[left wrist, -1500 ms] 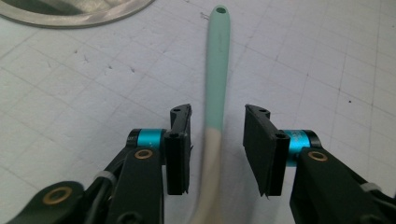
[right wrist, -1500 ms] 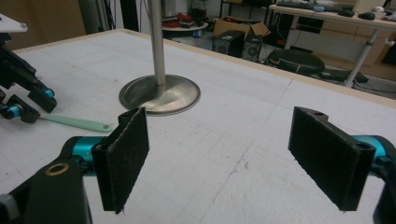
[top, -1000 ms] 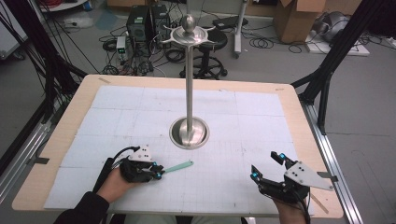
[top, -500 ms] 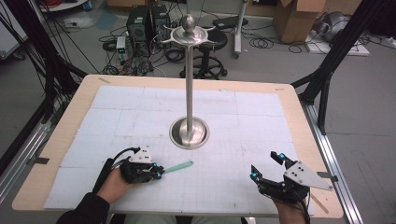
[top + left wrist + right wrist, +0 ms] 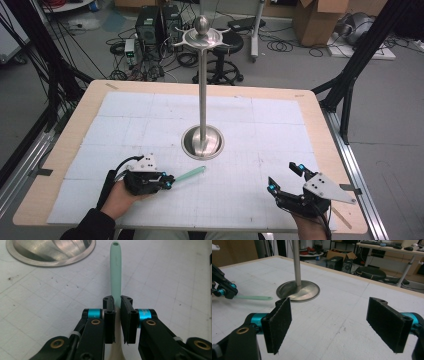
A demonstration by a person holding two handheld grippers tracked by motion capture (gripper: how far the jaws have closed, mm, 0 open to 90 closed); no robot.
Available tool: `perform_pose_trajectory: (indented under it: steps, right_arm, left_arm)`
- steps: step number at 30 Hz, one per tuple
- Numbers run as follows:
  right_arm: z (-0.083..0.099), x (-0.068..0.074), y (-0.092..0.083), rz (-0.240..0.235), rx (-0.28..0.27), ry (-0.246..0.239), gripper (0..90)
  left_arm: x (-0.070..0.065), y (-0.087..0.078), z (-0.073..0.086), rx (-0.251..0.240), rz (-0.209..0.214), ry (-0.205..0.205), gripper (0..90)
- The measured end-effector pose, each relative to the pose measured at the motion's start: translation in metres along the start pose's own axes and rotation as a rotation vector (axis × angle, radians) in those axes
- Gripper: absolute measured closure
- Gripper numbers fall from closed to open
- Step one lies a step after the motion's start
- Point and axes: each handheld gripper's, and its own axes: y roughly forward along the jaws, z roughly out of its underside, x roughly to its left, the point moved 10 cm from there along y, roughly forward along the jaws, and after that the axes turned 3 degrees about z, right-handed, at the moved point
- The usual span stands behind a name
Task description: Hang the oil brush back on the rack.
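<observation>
Lab: computer towers (image 5: 157, 25), floor cables (image 5: 295, 47), cardboard boxes (image 5: 320, 20).

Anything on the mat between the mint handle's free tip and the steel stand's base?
Nothing: in the left gripper view only bare gridded mat separates the mint handle from the stand base.

Even bright indoor light, soft shadows, slight softness, mild edge distortion.
</observation>
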Motion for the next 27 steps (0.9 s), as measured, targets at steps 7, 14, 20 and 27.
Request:
perform_pose_trajectory:
  steps: [7,14,20,27]
  right_arm:
    - [0.001,0.001,0.002,-0.005,0.005,-0.004,18.9]
    - [0.001,0.005,0.004,-0.016,0.009,-0.005,18.9]
    - [0.000,0.008,0.006,-0.026,0.008,-0.008,18.9]
    - [-0.003,0.017,0.011,-0.057,0.005,-0.010,18.9]
  left_arm:
    - [-0.008,-0.015,-0.014,-0.131,0.016,-0.022,81.9]
    - [-0.011,-0.030,-0.026,-0.242,0.009,-0.031,81.9]
    - [-0.019,-0.046,-0.041,-0.366,0.046,-0.047,81.9]
    - [-0.028,-0.063,-0.057,-0.477,0.078,-0.033,81.8]
